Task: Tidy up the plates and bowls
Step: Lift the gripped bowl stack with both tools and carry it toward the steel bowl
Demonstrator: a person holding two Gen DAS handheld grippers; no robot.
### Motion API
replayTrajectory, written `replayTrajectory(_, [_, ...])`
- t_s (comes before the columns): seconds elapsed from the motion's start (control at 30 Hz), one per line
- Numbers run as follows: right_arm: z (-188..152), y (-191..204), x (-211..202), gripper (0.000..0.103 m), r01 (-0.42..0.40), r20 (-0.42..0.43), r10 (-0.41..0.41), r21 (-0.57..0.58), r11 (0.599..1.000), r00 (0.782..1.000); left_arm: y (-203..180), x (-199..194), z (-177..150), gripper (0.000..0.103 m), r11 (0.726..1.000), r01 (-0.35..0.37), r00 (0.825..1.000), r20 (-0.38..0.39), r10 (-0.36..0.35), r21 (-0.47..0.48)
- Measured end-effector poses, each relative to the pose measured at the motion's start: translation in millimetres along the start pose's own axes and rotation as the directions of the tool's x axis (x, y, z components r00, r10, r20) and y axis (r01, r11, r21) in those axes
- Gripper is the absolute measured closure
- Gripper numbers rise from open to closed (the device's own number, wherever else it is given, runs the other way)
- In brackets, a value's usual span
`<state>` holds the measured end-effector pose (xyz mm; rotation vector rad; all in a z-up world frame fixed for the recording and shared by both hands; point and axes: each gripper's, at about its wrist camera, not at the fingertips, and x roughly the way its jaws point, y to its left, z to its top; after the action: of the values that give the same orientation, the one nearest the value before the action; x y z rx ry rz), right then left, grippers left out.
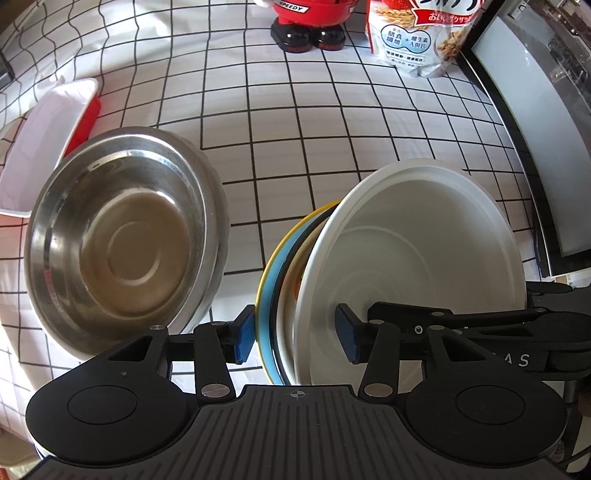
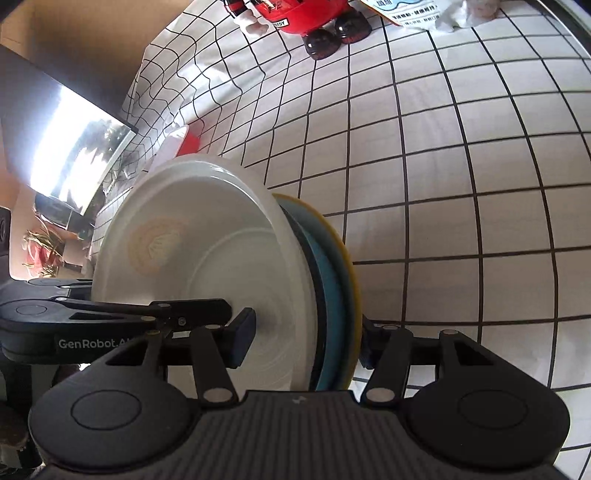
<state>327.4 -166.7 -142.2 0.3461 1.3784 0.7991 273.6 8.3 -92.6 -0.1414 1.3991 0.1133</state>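
- Left wrist view: left tongs (image 1: 295, 338) wide open astride upright plate stack (image 1: 406, 258), pads off; steel bowl (image 1: 122, 236) just left.
- Right tongs (image 2: 303, 341) clamped on same stack.

A grid-checked tablecloth (image 1: 295, 147) (white, black lines) bears a steel bowl (image 1: 122, 236), red figurine (image 1: 310, 22) and cereal bag (image 1: 417, 37).

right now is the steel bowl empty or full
Empty: the steel bowl sits upright on the cloth, its bare shiny bottom showing.
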Motion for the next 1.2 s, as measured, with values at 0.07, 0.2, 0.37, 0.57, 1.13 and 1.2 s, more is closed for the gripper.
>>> replayTrajectory(0.07, [-0.6,-1.7,0.2,0.047,-0.01,-0.003,0.01,0.016,1.0,1.0,0.1,0.4,0.4,0.052,1.0,0.002,1.0,-0.002,-0.002,0.004])
replayTrajectory(0.2, [-1.7,-2.3,0.1,0.047,-0.012,-0.001,0.012,0.03,0.999,1.0,0.2,0.8,1.1,0.052,1.0,0.002,1.0,-0.005,-0.002,0.008])
replayTrajectory(0.37, [-3.9,-3.3,-0.2,0.048,-0.006,0.008,0.006,0.065,0.998,1.0,1.1,0.7,1.2,0.052,1.0,0.001,1.0,-0.003,-0.001,0.001])
replayTrajectory(0.57, [-6.3,-3.2,0.2,0.047,-0.002,0.002,0.002,0.066,0.998,1.0,0.7,-0.2,-0.1,0.053,1.0,0.002,1.0,0.003,-0.002,0.011])
replayTrajectory(1.13, [-3.8,-1.1,-1.2,0.048,0.01,-0.014,-0.009,0.111,0.994,1.0,-7.2,-2.0,2.9,0.056,0.996,-0.074,0.997,-0.017,0.075,0.055])
replayTrajectory(1.2, [-3.6,-3.2,-0.2,0.048,0.007,-0.012,-0.005,0.111,0.994,1.0,-8.0,-2.4,2.0,0.056,0.996,-0.068,0.998,-0.012,0.069,0.065])
